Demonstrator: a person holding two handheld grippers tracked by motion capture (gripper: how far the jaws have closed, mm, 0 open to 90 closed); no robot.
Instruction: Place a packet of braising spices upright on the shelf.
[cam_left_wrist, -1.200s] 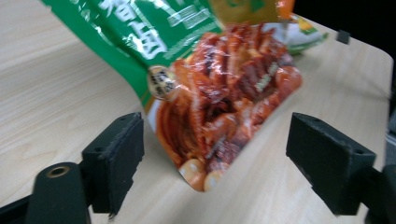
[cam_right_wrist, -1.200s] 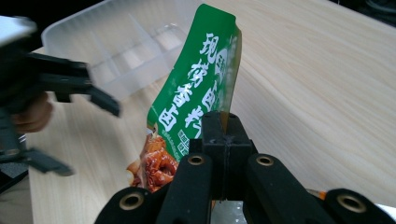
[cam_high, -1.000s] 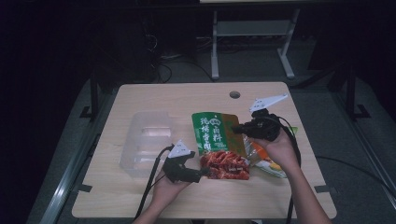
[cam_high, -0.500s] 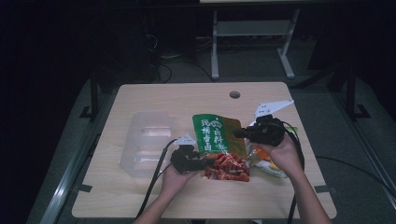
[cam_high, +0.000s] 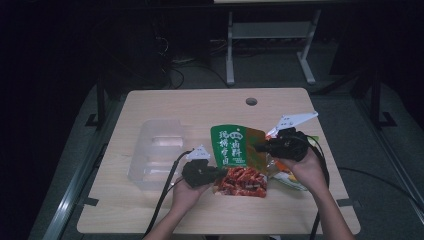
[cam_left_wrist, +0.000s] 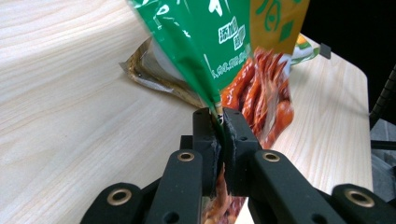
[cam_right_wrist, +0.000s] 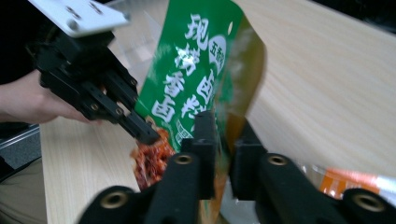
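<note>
A green and orange snack bag (cam_high: 230, 145) with a red see-through lower part (cam_high: 245, 181) stands tilted up off the wooden table (cam_high: 200, 107). My left gripper (cam_high: 220, 174) has just closed and is shut on the bag's lower left edge; in the left gripper view the pads (cam_left_wrist: 220, 114) pinch the seam of the bag (cam_left_wrist: 219, 37). My right gripper (cam_high: 257, 147) is at the bag's right edge. Its jaws (cam_right_wrist: 224, 123) have just been opening and stand slightly apart, with the edge of the bag (cam_right_wrist: 196, 60) between them. The left gripper (cam_right_wrist: 144, 135) shows there too.
A clear plastic tray (cam_high: 155, 152) lies to the left of the bag. A second packet with orange print (cam_high: 290, 177) lies under the right hand. A flat packet (cam_left_wrist: 154, 70) rests on the table behind the bag. A cable hole (cam_high: 251, 101) is at the back.
My left gripper has moved right to the bag's lower left edge and closed on it. The right gripper stays at the bag's right edge.
</note>
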